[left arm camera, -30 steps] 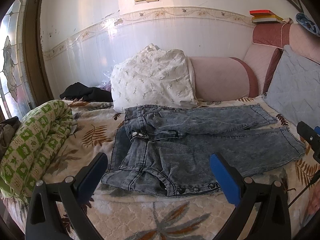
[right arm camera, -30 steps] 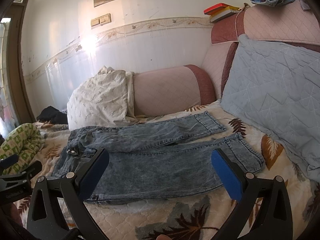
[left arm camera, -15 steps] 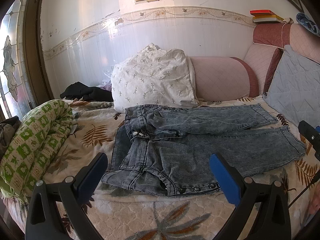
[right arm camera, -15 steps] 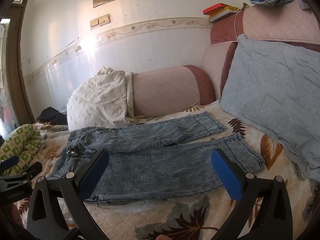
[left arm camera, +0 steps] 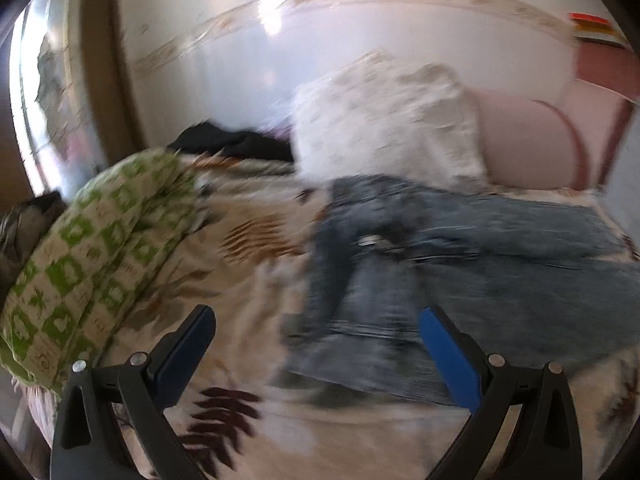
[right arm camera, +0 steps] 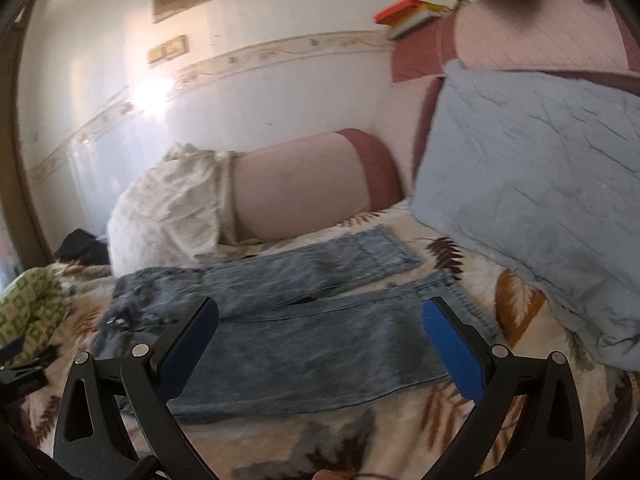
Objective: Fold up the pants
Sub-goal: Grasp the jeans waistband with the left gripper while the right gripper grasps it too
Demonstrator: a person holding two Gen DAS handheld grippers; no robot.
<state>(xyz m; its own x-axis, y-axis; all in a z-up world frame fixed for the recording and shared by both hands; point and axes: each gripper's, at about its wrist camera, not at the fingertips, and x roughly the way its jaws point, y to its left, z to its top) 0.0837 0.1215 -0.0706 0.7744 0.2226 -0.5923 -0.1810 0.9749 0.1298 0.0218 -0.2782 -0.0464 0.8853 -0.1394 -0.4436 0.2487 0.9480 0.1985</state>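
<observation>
Sunlit bedroom: denim pants (right arm camera: 288,320) lie flat on the leaf-print bed (right arm camera: 400,432), unfolded. Both the left hand-held gripper (left arm camera: 316,344) and right hand-held gripper (right arm camera: 320,340) hover wide open, empty. Pinching waistband and hem together should keep the fold square.

pants (right arm camera: 304,320): 1; hand-held grippers: 2 | blue cushion (right arm camera: 532,184): 1; pink bolster (right arm camera: 304,184): 1; green quilt (left arm camera: 100,256): 1
</observation>
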